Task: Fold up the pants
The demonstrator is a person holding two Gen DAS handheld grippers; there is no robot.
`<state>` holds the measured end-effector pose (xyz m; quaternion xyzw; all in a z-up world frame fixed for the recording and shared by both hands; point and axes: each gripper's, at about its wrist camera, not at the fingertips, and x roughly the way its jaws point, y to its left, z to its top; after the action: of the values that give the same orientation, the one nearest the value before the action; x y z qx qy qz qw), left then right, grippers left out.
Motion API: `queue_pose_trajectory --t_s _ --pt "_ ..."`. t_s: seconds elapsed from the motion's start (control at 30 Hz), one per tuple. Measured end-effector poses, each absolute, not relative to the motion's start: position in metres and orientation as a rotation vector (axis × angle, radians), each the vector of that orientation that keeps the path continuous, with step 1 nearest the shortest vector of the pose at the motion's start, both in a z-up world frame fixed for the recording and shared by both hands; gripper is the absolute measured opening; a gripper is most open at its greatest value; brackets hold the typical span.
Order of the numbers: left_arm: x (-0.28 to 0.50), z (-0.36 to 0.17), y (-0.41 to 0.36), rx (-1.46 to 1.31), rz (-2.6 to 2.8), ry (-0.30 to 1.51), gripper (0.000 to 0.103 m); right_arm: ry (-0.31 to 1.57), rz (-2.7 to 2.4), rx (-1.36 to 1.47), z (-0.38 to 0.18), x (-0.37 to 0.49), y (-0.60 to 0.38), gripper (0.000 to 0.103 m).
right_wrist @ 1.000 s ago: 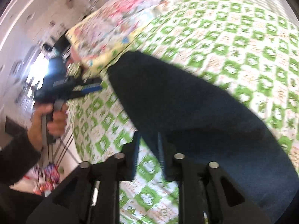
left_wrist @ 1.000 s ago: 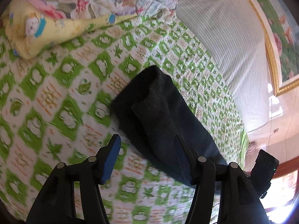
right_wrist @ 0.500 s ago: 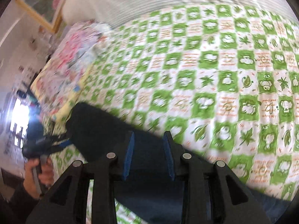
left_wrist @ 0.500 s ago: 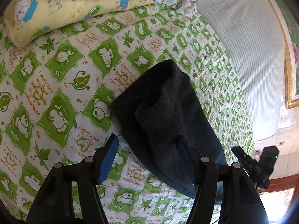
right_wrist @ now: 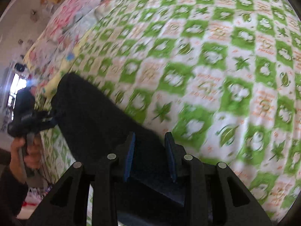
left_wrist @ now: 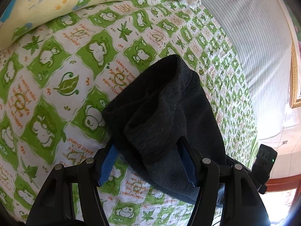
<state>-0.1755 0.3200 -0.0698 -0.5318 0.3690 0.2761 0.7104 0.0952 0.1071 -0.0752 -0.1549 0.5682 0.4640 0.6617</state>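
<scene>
The pants [left_wrist: 169,116] are lying lengthwise on the bed [left_wrist: 56,79], one folded end nearest the left wrist camera, the rest running away toward the right gripper [left_wrist: 263,162], which is showing at the far right of that view. The left gripper [left_wrist: 148,160] is sitting over that end, one of its fingers [left_wrist: 108,162] on each side of the cloth. Behind the pants, at the bed's far end, a pillow [left_wrist: 56,1] is lying across. In the right wrist view, the right gripper [right_wrist: 150,154] is sitting over the pants' other end, with the bed spreading out to the right and a hand [right_wrist: 24,150] holding the left gripper at the left.
</scene>
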Motion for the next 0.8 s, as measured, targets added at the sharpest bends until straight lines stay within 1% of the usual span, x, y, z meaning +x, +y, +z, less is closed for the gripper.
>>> queue_pose_trajectory --t_s 0.13,0.17,0.2,0.23,0.27,0.3,0.33,0.37,0.4,0.43,0.5,0.63,0.67,0.7,0.8 --pt "-0.17 -0.069 0.32 -1.145 0.604 0.808 0.062 1.262 1.057 -0.402 -0.072 0.084 0.105 0.034" --pt "-0.168 -0.069 0.32 -1.134 0.594 0.801 0.056 1.261 1.06 -0.414 -0.072 0.083 0.105 0.034" --pt "-0.167 -0.07 0.32 -1.126 0.584 0.799 0.046 1.261 1.064 -0.434 -0.074 0.082 0.107 0.034" --pt "-0.166 -0.071 0.32 -1.123 0.573 0.798 0.04 1.27 1.068 -0.451 -0.077 0.082 0.109 0.034" --pt "-0.164 -0.072 0.32 -1.129 0.547 0.787 0.029 1.285 1.074 -0.456 -0.079 0.083 0.111 0.034" --pt "-0.164 -0.072 0.319 -1.136 0.525 0.772 0.024 1.301 1.083 -0.46 -0.082 0.084 0.113 0.034" --pt "-0.165 -0.07 0.318 -1.137 0.512 0.752 0.021 1.313 1.088 -0.461 -0.084 0.085 0.114 0.031" --pt "-0.165 -0.064 0.315 -1.124 0.495 0.728 0.019 1.328 1.097 -0.451 -0.085 0.086 0.116 0.023" --pt "-0.166 -0.057 0.312 -1.107 0.487 0.712 0.018 1.332 1.102 -0.448 -0.085 0.084 0.117 0.022" --pt "-0.167 -0.048 0.309 -1.089 0.483 0.698 0.018 1.31 1.103 -0.463 -0.081 0.082 0.117 0.018" --pt "-0.174 -0.023 0.301 -1.056 0.465 0.671 0.017 1.219 1.105 -0.478 -0.062 0.073 0.116 0.015" --pt "-0.195 0.026 0.282 -0.964 0.407 0.59 0.017 0.945 1.086 -0.423 -0.001 0.054 0.094 0.012" --pt "-0.198 0.032 0.281 -0.948 0.392 0.588 0.017 0.887 1.076 -0.425 0.009 0.049 0.089 0.012" --pt "-0.199 0.034 0.278 -0.928 0.385 0.595 0.017 0.869 1.071 -0.425 0.012 0.047 0.089 0.011" --pt "-0.196 0.024 0.274 -0.853 0.4 0.657 0.017 0.862 1.059 -0.441 -0.001 0.043 0.092 0.011"
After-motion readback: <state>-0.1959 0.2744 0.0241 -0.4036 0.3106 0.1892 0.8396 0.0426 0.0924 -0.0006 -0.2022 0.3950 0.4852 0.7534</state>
